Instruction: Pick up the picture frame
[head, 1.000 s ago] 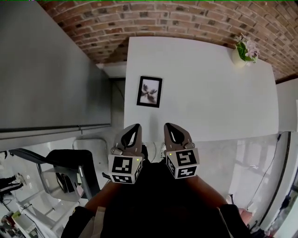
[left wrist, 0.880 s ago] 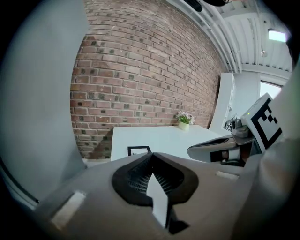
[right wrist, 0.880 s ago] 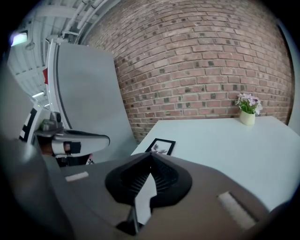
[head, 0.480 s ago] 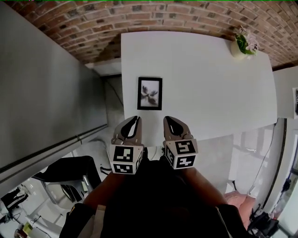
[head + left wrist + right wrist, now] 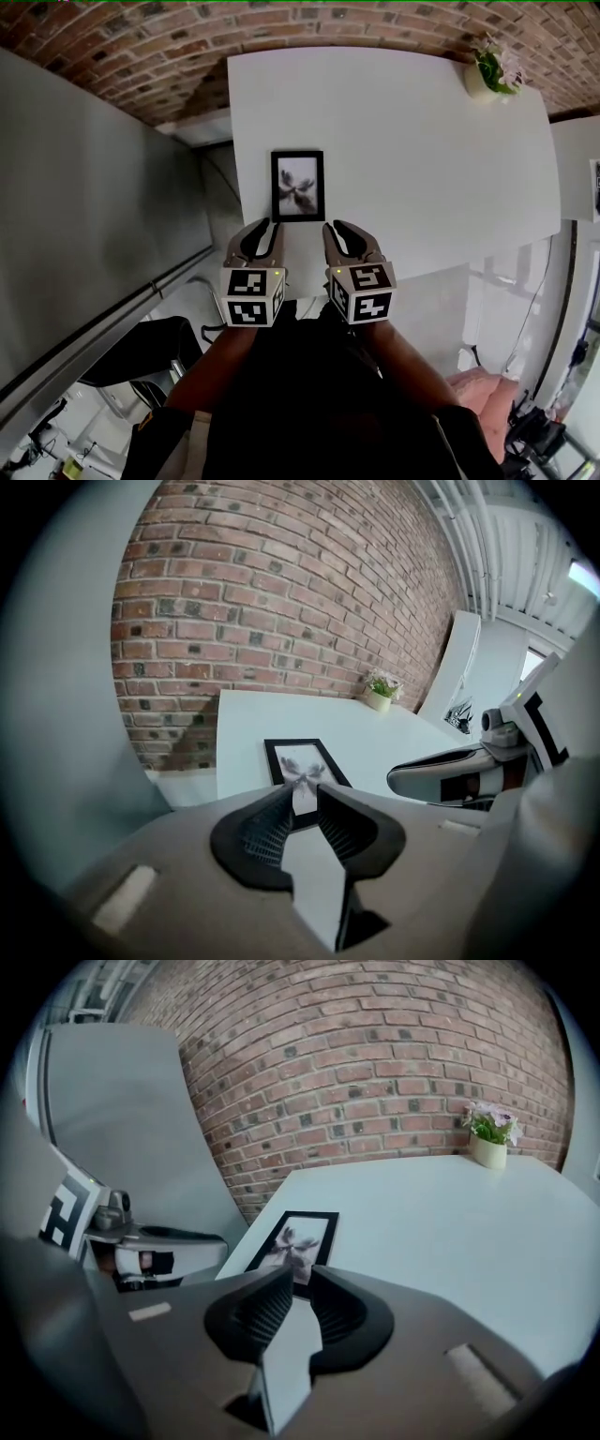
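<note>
The left gripper (image 5: 265, 227) had its jaws apart and opening, with nothing between them; in its own view the gap (image 5: 303, 791) showed only bare table and the frame (image 5: 301, 759) past the tips. The right gripper (image 5: 334, 227) stood the same way, jaws parted and opening round nothing (image 5: 302, 1275). Both pointed down at the table (image 5: 422, 169), side by side, just short of the frame (image 5: 298, 186). Whether the tips touched the tabletop could not be told.

The frame lay flat near the table's left edge, close to the near corner. In both gripper views the jaws covered its near edge (image 5: 298, 1238). Its picture was a grey smudge, too soft to read.

The hands were hidden behind the marker cubes and dark sleeves. A flowerpot (image 5: 489, 77) stood at the far right corner, before a brick wall (image 5: 187, 37).
</note>
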`<action>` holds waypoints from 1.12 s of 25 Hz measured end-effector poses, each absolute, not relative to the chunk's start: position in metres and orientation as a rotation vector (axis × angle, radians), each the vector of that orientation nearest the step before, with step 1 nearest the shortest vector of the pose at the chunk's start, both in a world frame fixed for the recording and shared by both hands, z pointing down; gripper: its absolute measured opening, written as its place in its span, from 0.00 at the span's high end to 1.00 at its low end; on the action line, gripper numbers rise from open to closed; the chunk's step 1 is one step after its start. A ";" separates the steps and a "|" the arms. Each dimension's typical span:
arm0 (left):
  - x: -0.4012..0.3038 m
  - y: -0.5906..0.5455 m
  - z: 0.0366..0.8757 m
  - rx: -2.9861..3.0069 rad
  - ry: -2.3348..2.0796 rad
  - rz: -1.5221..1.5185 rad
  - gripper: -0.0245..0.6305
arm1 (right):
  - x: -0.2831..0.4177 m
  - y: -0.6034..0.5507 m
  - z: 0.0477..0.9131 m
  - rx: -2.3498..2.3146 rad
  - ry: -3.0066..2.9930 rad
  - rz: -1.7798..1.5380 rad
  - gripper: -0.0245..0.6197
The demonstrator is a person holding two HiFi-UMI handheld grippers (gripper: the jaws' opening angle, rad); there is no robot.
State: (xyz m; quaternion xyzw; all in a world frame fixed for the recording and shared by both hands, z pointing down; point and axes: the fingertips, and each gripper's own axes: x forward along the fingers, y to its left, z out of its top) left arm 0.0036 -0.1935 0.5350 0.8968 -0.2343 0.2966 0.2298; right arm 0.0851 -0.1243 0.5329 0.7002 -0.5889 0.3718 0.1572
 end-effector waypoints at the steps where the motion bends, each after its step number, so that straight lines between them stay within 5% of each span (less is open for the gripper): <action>1: 0.005 -0.194 0.539 2.461 -0.640 0.829 0.84 | 0.087 -0.125 0.536 2.004 -1.679 1.072 0.87; 28: 0.021 -0.207 0.595 2.361 -0.588 0.979 0.78 | 0.096 -0.149 0.590 1.967 -1.618 1.284 0.81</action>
